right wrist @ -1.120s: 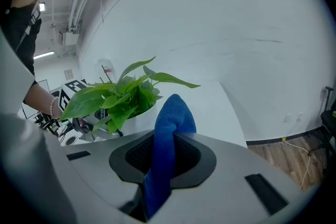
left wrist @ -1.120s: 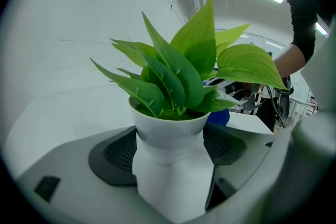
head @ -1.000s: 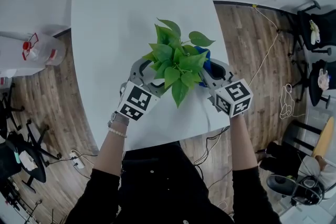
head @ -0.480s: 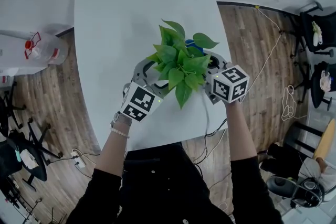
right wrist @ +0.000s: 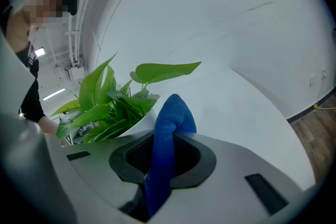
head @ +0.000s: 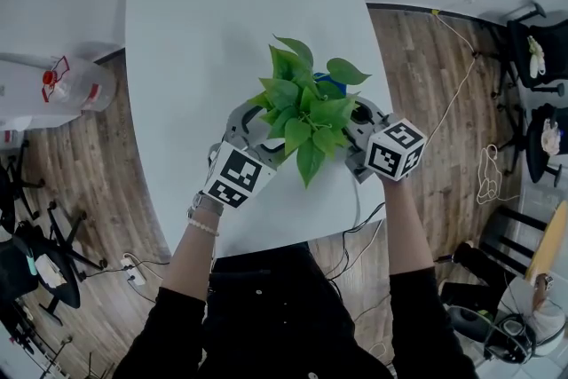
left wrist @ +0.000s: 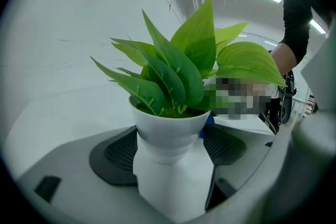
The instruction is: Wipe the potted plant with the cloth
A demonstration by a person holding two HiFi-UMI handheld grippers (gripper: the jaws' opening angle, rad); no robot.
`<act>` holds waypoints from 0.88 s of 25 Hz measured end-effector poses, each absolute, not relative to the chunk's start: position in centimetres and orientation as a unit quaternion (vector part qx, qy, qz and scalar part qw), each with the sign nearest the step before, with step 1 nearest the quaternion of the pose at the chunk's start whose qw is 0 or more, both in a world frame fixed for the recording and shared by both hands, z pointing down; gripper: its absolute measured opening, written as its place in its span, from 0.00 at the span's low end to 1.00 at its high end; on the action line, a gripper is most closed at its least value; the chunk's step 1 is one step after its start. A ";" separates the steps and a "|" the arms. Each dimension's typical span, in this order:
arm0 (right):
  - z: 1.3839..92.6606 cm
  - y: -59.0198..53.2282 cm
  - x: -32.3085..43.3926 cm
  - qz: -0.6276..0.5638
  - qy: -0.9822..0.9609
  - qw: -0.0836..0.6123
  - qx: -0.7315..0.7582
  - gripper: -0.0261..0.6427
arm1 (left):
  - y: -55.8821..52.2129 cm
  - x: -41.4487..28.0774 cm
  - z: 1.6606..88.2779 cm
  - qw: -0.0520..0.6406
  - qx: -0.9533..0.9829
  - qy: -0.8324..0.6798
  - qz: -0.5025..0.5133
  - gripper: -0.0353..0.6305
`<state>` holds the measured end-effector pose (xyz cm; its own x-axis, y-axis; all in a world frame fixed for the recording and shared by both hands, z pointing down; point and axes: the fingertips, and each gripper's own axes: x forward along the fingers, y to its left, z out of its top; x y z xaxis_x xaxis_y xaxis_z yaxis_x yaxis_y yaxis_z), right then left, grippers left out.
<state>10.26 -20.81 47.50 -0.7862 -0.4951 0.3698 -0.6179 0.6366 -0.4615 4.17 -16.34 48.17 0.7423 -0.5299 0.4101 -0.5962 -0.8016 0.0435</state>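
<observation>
The potted plant [head: 303,106] stands near the white table's front edge, green leaves over a white pot [left wrist: 170,131]. My left gripper [head: 257,130] is shut on the pot, with a dark pad on either side of its narrow base. My right gripper [head: 357,124] sits just right of the leaves, shut on a blue cloth [right wrist: 167,139] that sticks up between its jaws. The cloth [head: 330,82] shows as a small blue patch behind the leaves. In the right gripper view the plant [right wrist: 113,102] lies close on the left, its leaves beside the cloth.
The white table [head: 222,13] stretches away behind the plant. On the wooden floor at left lies a clear plastic jug [head: 67,84] with a red cap. Cables [head: 484,164] and office chairs [head: 537,58] are on the right.
My right gripper has swung from the plant's right-front up beside the leaves, and its marker cube shifted slightly right. The left gripper and pot stayed put.
</observation>
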 end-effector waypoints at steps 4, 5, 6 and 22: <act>47.2 -19.5 10.3 0.278 -0.909 0.101 0.293 0.18 | -16.3 4.1 48.2 0.087 0.929 -0.304 0.192 0.66; 47.2 -19.1 10.3 0.273 -0.912 0.104 0.287 0.18 | -16.2 4.1 48.2 0.088 0.929 -0.305 0.192 0.66; 47.2 -18.7 10.3 0.267 -0.915 0.109 0.283 0.18 | -16.2 4.1 48.2 0.088 0.928 -0.305 0.193 0.66; 47.7 -14.4 9.1 0.244 -0.914 0.126 0.299 0.18 | -16.1 3.9 48.3 0.097 0.911 -0.348 0.198 0.66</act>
